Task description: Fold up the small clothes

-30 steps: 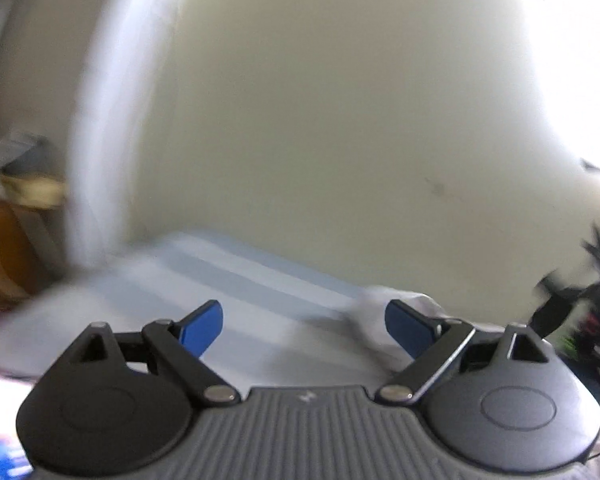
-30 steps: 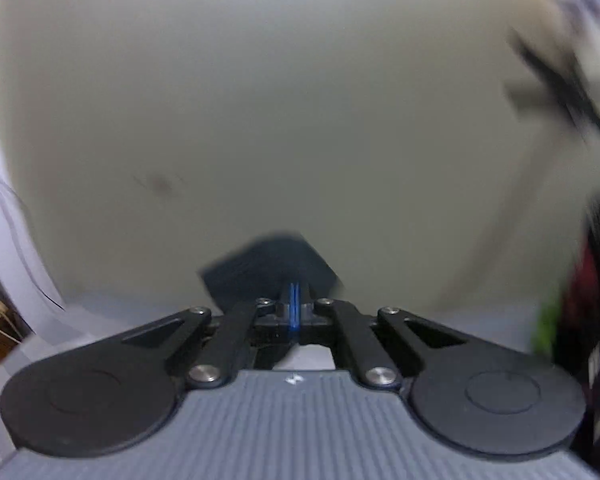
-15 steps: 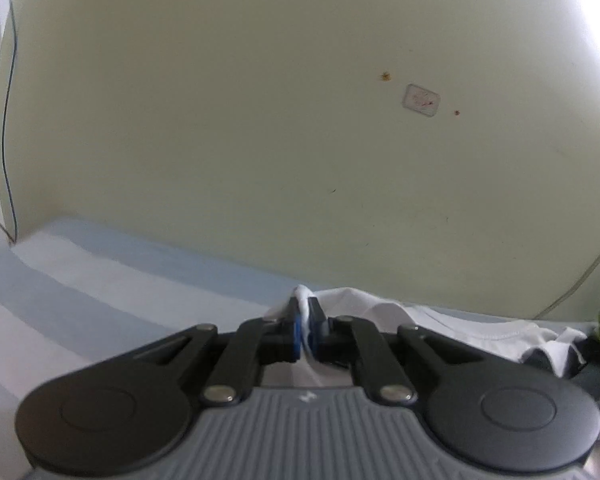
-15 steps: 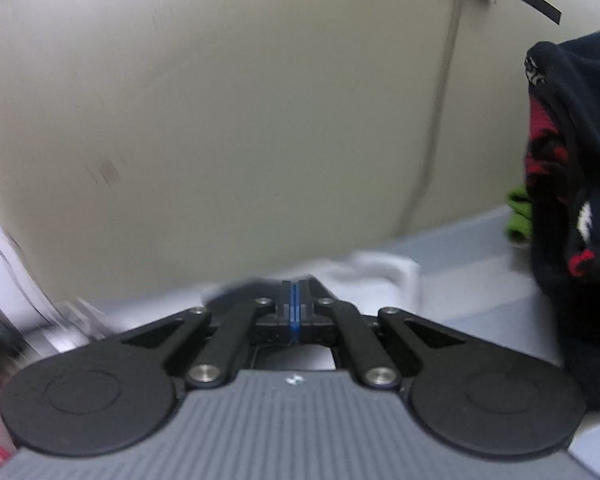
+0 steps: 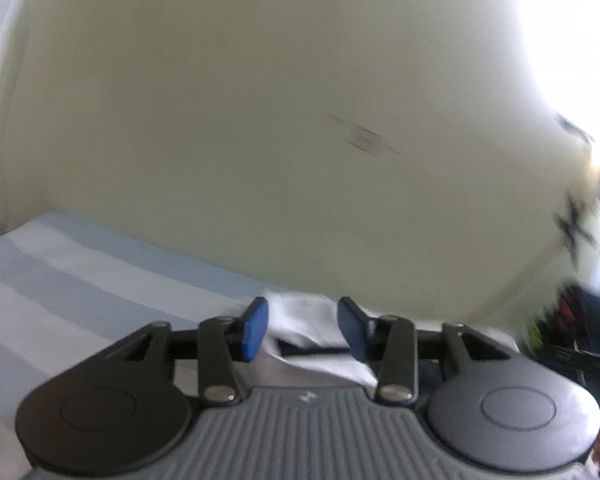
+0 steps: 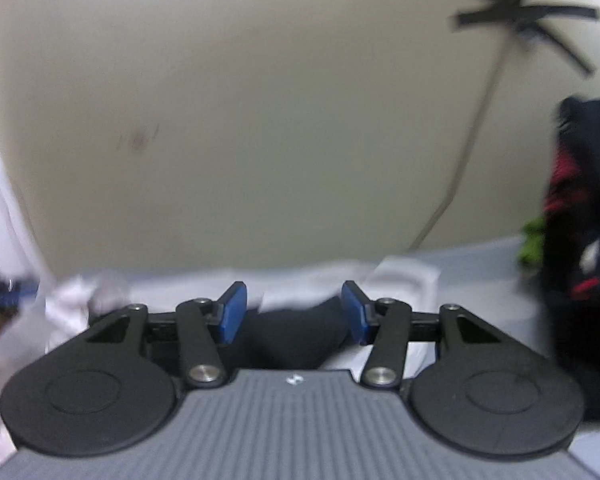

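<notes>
A white garment (image 5: 304,320) lies crumpled on the blue-and-white striped bed sheet (image 5: 80,280). My left gripper (image 5: 302,328) hovers over it with its jaws opening; the white cloth lies between the blue pads (image 5: 256,328), but they do not press on it. In the right wrist view the same white garment (image 6: 400,276) spreads across the sheet, with a dark part (image 6: 292,328) lying between the opening jaws of my right gripper (image 6: 293,312). Those pads stand apart from the cloth too.
A pile of dark, red and green clothes (image 6: 580,240) rises at the right; the same clothes pile (image 5: 572,320) shows at the right edge of the left wrist view. A pale wall (image 5: 260,120) stands close behind the bed. A cable (image 6: 472,140) hangs down the wall, fixed with black tape (image 6: 520,16).
Both grippers were shut half a second ago, the left on white cloth; now both have let go and stand apart. The left hand swung sideways and the right sank a little.
</notes>
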Demonstrator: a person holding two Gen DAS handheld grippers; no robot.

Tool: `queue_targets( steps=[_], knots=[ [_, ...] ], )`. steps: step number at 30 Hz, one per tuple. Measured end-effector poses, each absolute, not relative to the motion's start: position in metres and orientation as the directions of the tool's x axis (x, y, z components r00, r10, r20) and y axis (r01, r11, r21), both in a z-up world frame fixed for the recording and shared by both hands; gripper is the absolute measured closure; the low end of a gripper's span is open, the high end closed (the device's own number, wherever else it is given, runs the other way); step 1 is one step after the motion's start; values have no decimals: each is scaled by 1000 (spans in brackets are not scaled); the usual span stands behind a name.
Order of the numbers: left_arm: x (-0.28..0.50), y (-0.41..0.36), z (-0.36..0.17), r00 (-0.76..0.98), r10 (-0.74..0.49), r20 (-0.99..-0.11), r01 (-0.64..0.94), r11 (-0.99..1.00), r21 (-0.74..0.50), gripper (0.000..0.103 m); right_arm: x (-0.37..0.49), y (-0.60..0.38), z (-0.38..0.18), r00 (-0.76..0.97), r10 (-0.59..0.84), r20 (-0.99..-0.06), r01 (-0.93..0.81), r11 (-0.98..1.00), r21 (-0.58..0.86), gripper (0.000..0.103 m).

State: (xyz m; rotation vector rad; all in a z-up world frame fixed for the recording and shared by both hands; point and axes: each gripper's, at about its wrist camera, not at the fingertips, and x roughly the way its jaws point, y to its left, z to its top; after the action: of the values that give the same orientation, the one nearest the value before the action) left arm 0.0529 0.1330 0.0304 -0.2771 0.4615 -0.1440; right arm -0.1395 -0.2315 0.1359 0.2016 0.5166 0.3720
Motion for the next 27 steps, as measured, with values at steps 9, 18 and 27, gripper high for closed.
queue_targets(
  steps=[9,18,27],
  knots=[
    [55,108,-26,773,-109,-626,20,989,-148,87,-143,-227,135,846,199,-495,-133,977,166,53],
    [27,76,-17,809,-51,-586,45,999,-25,55,-96,-80,178,605,613,-507,-616,765,189,45],
    [23,88,-24,794,-66,-604,77,997,-8,92,-22,-24,114,726,360,-586,-435,900,14,100]
  ],
)
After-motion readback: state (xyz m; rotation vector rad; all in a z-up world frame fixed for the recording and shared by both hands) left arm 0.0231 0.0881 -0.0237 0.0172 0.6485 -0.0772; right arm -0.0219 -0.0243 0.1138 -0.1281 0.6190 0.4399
